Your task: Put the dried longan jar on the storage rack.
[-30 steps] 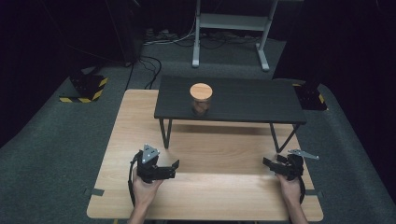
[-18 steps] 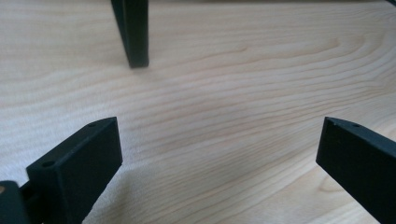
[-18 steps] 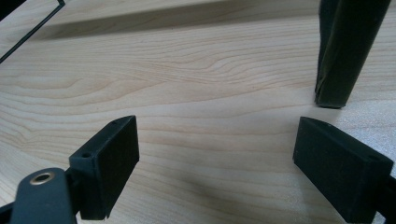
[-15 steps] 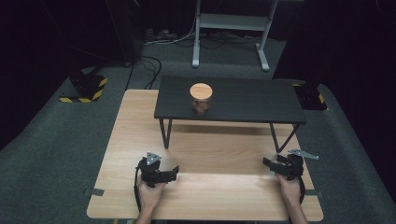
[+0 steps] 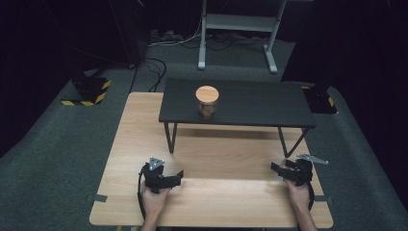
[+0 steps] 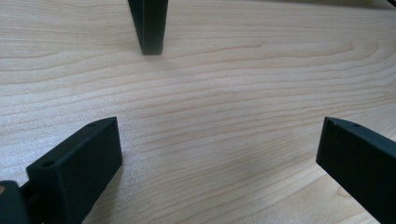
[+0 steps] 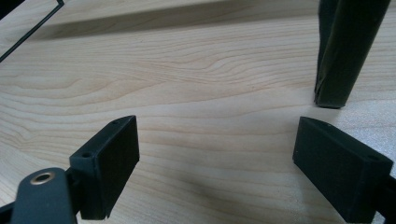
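A glass jar [image 5: 207, 102] with a round wooden lid stands on the black low bench [image 5: 269, 103] at the back of the wooden table [image 5: 221, 154]. My left gripper [image 5: 176, 178] rests low over the table's front left, open, with nothing between its jaws [image 6: 219, 140]. One bench leg [image 6: 147, 25] stands ahead of it. My right gripper [image 5: 278, 169] sits at the front right, open and empty [image 7: 219, 140], with another bench leg [image 7: 343, 51] just beyond its right jaw.
The bench spans the table's far half on thin black legs. Around the table is grey floor, with a yellow-and-black striped block [image 5: 89, 91] at the left, cables, and a white metal stand [image 5: 235, 29] behind.
My left gripper has drawn back slightly toward the table's near edge. The right gripper and the jar have stayed put.
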A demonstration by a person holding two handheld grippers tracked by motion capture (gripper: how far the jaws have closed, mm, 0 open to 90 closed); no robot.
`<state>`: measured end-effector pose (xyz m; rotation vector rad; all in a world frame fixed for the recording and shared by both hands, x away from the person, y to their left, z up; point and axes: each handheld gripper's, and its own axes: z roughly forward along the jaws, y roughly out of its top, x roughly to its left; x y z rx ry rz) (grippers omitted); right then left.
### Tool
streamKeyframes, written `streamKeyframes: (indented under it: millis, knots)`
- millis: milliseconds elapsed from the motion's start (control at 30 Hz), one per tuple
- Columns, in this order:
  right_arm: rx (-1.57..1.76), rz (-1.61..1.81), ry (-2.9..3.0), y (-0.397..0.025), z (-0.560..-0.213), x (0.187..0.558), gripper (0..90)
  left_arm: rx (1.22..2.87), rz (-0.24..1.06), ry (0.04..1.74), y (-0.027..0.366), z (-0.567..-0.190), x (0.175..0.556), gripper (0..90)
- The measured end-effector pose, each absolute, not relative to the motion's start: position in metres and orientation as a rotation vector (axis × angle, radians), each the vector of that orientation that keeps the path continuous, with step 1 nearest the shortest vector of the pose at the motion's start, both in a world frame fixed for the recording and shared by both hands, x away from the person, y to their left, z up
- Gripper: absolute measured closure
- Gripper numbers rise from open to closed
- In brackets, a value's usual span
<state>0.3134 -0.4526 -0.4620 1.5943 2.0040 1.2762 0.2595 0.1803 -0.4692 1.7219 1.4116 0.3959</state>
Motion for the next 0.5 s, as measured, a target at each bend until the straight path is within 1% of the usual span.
streamKeyframes:
  millis: [500]
  knots:
    - [1.587, 1.269, 2.012, -0.4517, -0.4614, 0.3138, 14.0, 1.739, 0.373, 1.407, 0.1812, -0.4682, 0.2624, 0.4]
